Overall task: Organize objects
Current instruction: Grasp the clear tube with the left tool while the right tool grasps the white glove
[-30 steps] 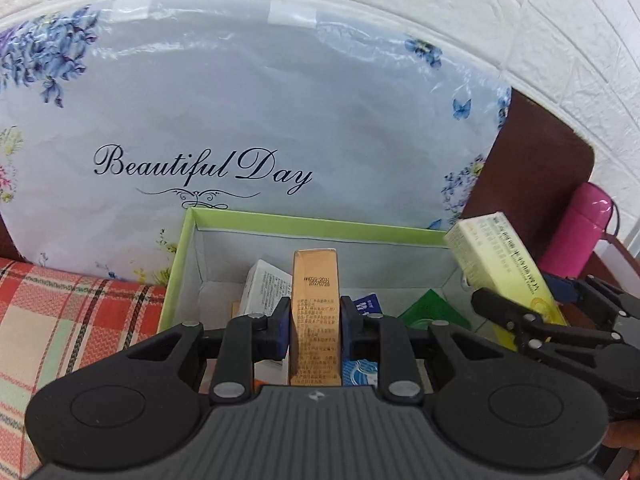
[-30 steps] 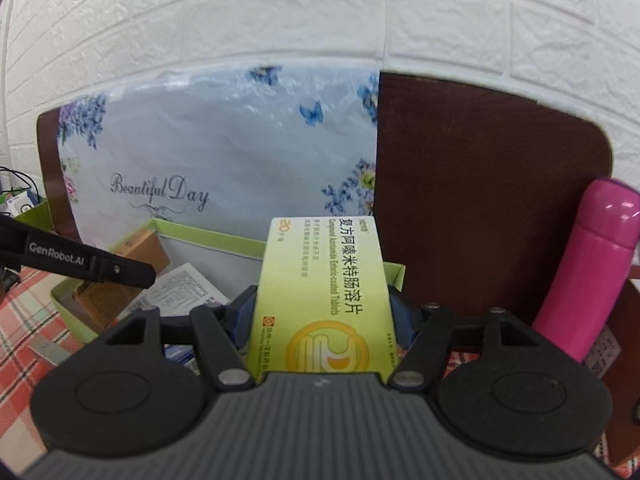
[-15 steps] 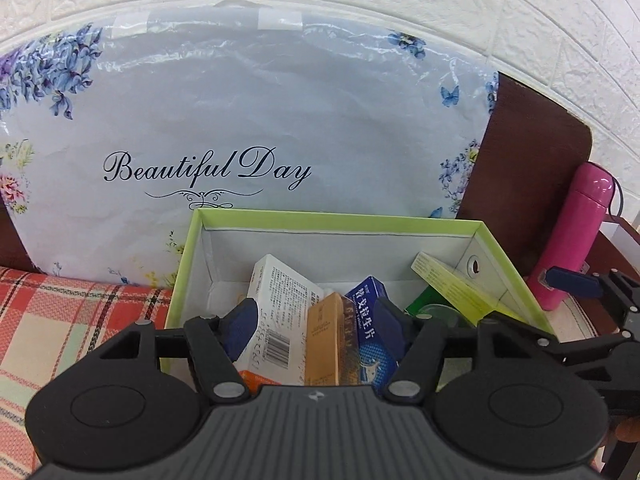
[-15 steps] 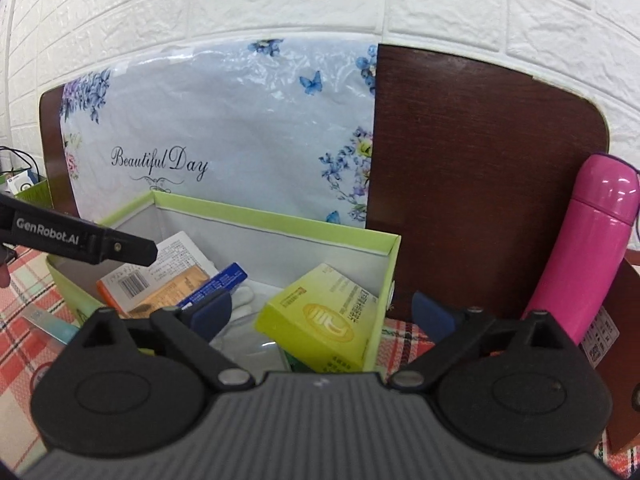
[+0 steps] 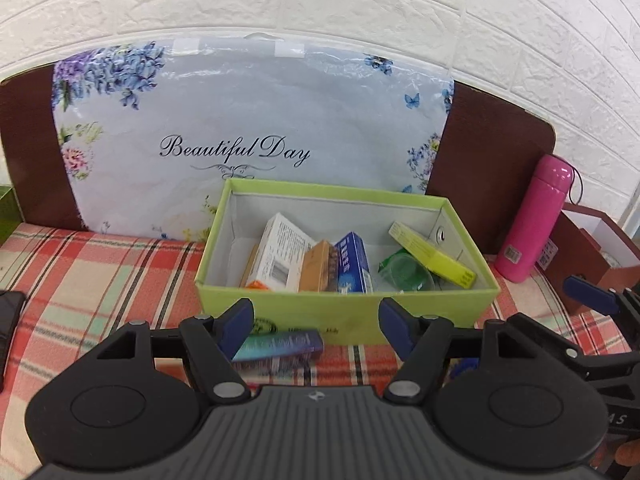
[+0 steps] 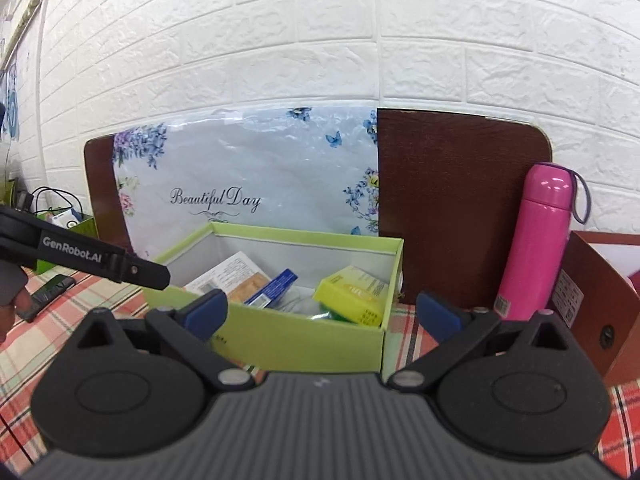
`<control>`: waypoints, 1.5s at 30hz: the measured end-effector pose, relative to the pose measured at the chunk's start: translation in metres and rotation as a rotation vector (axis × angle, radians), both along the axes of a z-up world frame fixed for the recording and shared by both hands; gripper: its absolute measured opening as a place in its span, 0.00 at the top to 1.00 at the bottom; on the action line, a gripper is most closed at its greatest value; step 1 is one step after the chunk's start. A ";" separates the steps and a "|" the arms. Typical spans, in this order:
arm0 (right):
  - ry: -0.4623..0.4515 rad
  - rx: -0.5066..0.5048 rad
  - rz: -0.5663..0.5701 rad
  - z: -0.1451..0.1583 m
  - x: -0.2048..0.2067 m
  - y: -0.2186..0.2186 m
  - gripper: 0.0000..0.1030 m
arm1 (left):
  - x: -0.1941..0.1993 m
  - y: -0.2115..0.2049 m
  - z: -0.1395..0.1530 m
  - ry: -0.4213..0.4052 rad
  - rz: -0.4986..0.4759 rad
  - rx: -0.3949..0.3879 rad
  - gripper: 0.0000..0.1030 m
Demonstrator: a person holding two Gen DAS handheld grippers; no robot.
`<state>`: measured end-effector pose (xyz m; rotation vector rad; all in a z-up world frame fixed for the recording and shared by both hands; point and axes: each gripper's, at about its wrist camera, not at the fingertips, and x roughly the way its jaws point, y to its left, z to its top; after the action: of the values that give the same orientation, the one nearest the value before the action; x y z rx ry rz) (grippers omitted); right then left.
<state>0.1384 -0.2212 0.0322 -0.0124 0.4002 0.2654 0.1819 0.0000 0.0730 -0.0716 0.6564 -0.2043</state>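
Both claws, left claw (image 5: 316,326) and right claw (image 6: 322,316), spread, released, empty; boxes lie inside green box (image 5: 344,312), teal tube (image 5: 280,344) outside.

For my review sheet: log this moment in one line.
left gripper: open, empty | right gripper: open, empty | yellow box, tan box: inside green bin

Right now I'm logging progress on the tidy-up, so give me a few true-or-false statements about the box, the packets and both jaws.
1. The yellow packet lies inside the green box. True.
2. The left gripper holds the brown packet. False: its jaws are open and empty; the packet stands in the box.
3. The pink bottle stands upright outside the box. True.
4. The right gripper is shut on the yellow packet. False: its jaws are open.
5. A shiny blue packet lies on the cloth before the box. True.
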 end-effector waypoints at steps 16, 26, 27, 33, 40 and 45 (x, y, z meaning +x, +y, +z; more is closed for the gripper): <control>0.000 0.017 0.001 -0.014 -0.088 0.005 0.00 | -0.067 0.010 -0.017 0.053 0.009 -0.082 0.30; 0.077 0.027 0.016 -0.044 -0.102 0.017 0.00 | -0.101 0.028 -0.046 0.094 0.045 -0.101 0.30; 0.085 0.025 0.021 -0.047 -0.099 0.020 0.00 | -0.104 0.031 -0.050 0.103 0.048 -0.106 0.30; 0.154 0.006 0.051 -0.067 -0.069 0.039 0.04 | -0.112 0.042 -0.064 0.129 0.061 -0.108 0.30; 0.214 0.007 0.082 -0.082 -0.042 0.052 0.59 | -0.117 0.043 -0.069 0.121 0.012 -0.116 0.30; 0.142 0.091 0.062 -0.062 -0.052 0.031 0.85 | -0.115 0.028 -0.070 0.094 -0.077 -0.138 0.30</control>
<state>0.0863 -0.1902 -0.0295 0.0836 0.5290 0.3463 0.0665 0.0281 0.0034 -0.1894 0.7393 -0.3216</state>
